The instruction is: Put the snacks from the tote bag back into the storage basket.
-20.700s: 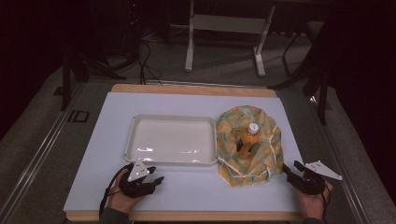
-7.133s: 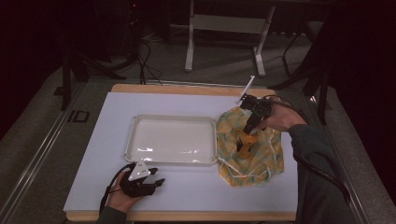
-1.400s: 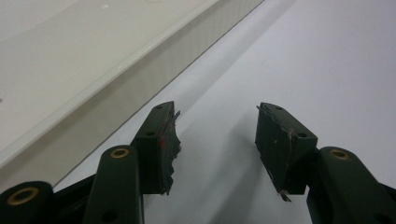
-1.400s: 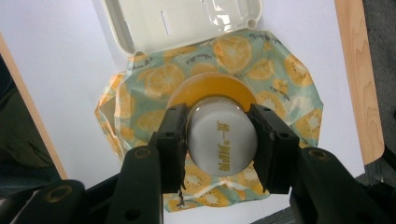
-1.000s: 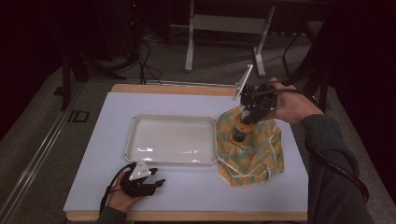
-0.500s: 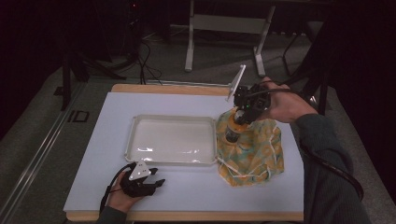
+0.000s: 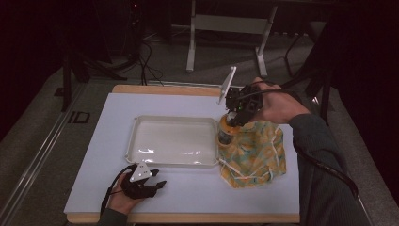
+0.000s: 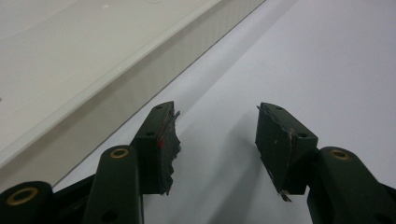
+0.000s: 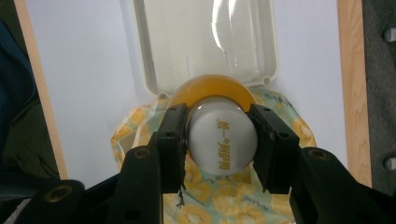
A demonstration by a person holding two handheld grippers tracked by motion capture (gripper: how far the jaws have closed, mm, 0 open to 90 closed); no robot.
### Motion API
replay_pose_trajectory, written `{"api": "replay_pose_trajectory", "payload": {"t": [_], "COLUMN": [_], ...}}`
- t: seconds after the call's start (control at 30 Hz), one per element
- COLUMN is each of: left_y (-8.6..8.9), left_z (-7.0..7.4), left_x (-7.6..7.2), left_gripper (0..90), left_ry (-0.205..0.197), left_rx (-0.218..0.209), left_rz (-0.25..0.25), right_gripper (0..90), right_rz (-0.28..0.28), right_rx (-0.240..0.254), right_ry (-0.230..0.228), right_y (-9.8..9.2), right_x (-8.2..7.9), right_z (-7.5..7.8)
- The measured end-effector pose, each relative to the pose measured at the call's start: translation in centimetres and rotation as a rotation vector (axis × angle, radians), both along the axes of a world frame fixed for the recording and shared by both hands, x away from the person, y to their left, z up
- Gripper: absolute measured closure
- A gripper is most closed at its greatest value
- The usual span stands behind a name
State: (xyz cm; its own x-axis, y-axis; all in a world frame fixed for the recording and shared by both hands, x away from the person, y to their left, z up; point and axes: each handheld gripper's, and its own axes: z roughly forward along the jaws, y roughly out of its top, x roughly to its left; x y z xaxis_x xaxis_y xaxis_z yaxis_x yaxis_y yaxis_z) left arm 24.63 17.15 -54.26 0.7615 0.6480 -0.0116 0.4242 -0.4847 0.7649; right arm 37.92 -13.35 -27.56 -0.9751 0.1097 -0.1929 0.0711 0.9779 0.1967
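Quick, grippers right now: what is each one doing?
Left gripper: open, nothing between the jaws, resting on the table beside the tray.
Right gripper: shut on the white cap of the orange bottle.

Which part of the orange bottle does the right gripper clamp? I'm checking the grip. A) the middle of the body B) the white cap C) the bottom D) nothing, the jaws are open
B: in the right gripper view the right gripper has its jaws pressed on both sides of the bottle's white cap.
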Motion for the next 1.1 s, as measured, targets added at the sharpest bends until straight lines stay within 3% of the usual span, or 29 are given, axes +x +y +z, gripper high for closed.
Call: {"api": "replay_pose_trajectory", "payload": {"t": [1.1], "left_y": [0.0], "left_z": [0.0], "left_x": [0.0], "left_gripper": [47.7], "left_ry": [0.0], "left_rx": [-0.002], "left_rz": [0.0], "right_gripper": [58.8], "right_rz": [0.084], "right_rx": [-0.003], "right_ry": [0.053], "right_y": [3.3], "right_x": [-0.1], "right_z": [-3.7]}}
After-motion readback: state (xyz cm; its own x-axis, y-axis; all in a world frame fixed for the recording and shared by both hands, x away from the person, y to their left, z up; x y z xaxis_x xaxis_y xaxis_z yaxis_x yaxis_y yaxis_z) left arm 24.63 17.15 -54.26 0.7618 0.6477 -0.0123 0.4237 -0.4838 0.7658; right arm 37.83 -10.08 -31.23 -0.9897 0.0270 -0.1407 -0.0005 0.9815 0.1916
